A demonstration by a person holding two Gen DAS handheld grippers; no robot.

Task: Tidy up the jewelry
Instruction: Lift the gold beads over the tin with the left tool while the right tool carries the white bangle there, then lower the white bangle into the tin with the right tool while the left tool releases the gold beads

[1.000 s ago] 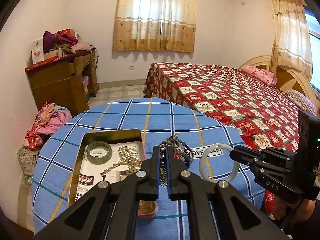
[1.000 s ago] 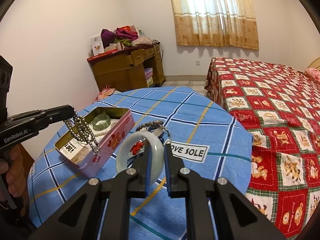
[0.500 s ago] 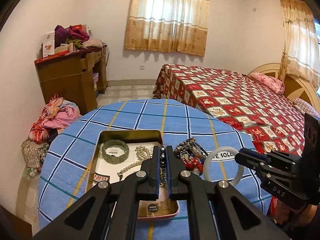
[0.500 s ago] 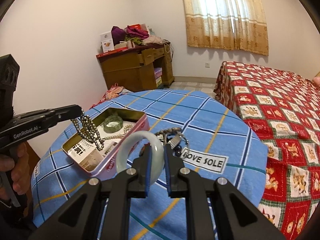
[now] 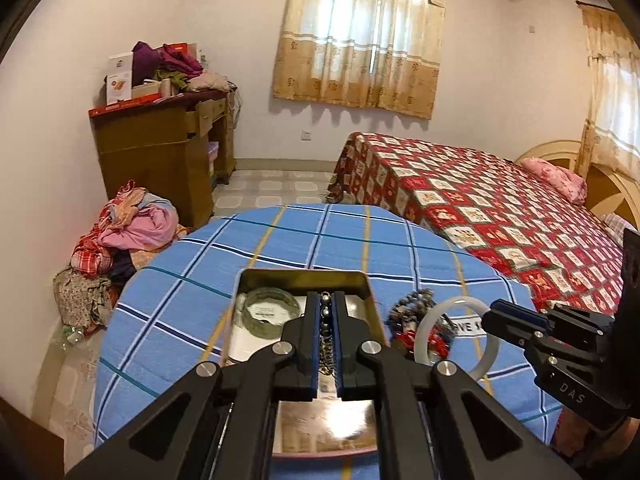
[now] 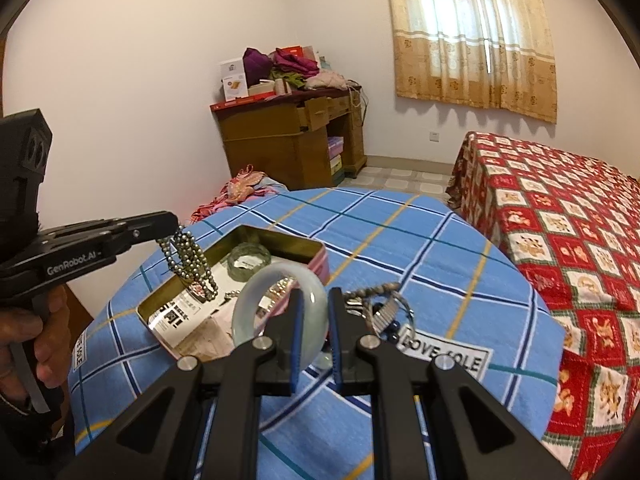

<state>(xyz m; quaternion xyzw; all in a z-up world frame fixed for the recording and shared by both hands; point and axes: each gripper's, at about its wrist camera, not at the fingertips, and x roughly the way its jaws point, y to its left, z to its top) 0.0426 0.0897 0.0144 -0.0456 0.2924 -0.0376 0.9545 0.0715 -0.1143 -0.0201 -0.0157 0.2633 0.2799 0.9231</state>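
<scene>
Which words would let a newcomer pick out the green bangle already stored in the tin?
On the round table with the blue plaid cloth sits an open tin with pink sides. The green bangle lies flat at the tin's far end. It is darker and translucent green, unlike the pale whitish bangle held upright in the right gripper, and unlike the beaded strand hanging from the left gripper.

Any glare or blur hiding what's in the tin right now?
Left wrist view: a bright glare patch sits on the tin floor near the camera, and the left gripper hides the middle. Right wrist view: no glare; the green bangle in the tin reads clearly, but the white bangle covers part.
</scene>
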